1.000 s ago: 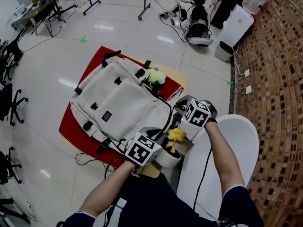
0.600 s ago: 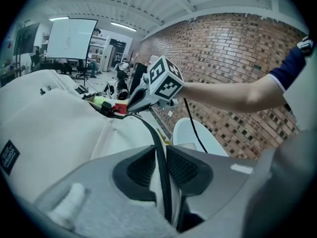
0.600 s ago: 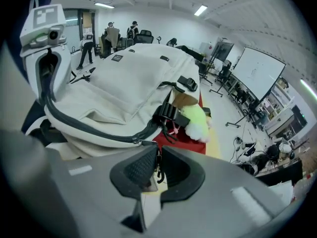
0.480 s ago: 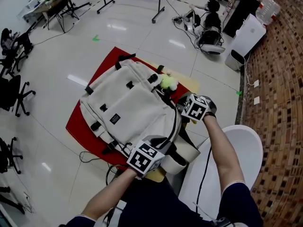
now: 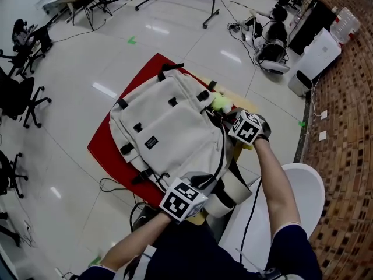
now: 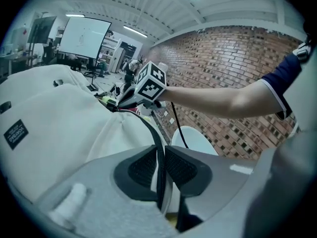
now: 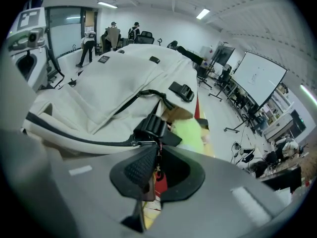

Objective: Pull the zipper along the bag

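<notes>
A cream backpack (image 5: 169, 127) lies on a red mat (image 5: 108, 150), with its black zipper track (image 5: 223, 150) running along the side nearest me. My left gripper (image 5: 199, 186) is at the bag's near corner. Its jaws are closing, and the pads pinch the black zipper band (image 6: 159, 152) between them. Farther along the track, my right gripper (image 5: 231, 120) is shut on the zipper pull (image 7: 155, 158), just short of a black buckle (image 7: 151, 128). Beyond that lies a green plush toy (image 5: 220, 102). The left gripper view also shows the right gripper (image 6: 124, 101) at the far end of the track.
A white round seat (image 5: 291, 209) stands at my right by the brick wall (image 5: 349, 156). A black cable (image 5: 116, 185) trails off the mat's near edge. Office chairs (image 5: 17, 98) stand at the left, and a white appliance (image 5: 317, 63) at the far right.
My right gripper has drawn the zipper pull away from me along the bag, toward the green toy. The left gripper stayed at the near corner. The yellow star toy is out of sight.
</notes>
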A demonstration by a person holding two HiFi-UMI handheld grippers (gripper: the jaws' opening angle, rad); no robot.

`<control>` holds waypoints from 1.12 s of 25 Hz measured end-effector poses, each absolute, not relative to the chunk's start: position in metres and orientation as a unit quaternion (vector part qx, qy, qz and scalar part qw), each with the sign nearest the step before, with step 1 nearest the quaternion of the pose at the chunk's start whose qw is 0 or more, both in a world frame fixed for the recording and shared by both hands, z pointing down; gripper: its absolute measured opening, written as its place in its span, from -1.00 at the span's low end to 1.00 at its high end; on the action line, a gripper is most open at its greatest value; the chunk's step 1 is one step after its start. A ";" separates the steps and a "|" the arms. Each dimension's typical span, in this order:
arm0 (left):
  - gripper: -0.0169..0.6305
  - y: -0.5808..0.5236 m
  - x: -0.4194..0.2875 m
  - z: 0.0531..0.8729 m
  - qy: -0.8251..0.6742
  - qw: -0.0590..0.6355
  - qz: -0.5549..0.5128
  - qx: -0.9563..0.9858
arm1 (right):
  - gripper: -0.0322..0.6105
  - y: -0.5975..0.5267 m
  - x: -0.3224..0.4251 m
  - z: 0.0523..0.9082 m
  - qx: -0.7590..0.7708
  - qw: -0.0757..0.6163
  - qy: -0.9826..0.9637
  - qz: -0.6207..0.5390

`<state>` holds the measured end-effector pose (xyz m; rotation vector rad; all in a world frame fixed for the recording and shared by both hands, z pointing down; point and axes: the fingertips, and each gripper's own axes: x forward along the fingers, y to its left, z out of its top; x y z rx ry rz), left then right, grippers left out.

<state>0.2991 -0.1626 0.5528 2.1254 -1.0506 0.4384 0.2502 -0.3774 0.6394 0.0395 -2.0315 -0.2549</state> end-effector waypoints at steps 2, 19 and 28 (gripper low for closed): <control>-0.79 -0.164 0.295 0.552 -0.414 0.354 0.161 0.823 | -0.79 -0.378 0.248 0.640 0.026 0.522 -0.847 -0.093; -0.94 -0.158 0.155 0.463 -0.379 0.173 0.074 0.906 | -0.88 -0.269 0.226 0.460 0.301 0.257 -0.918 0.002; -0.94 -0.147 0.120 0.423 -0.304 0.126 0.048 0.943 | -0.88 -0.175 0.215 0.385 0.432 0.109 -0.895 0.025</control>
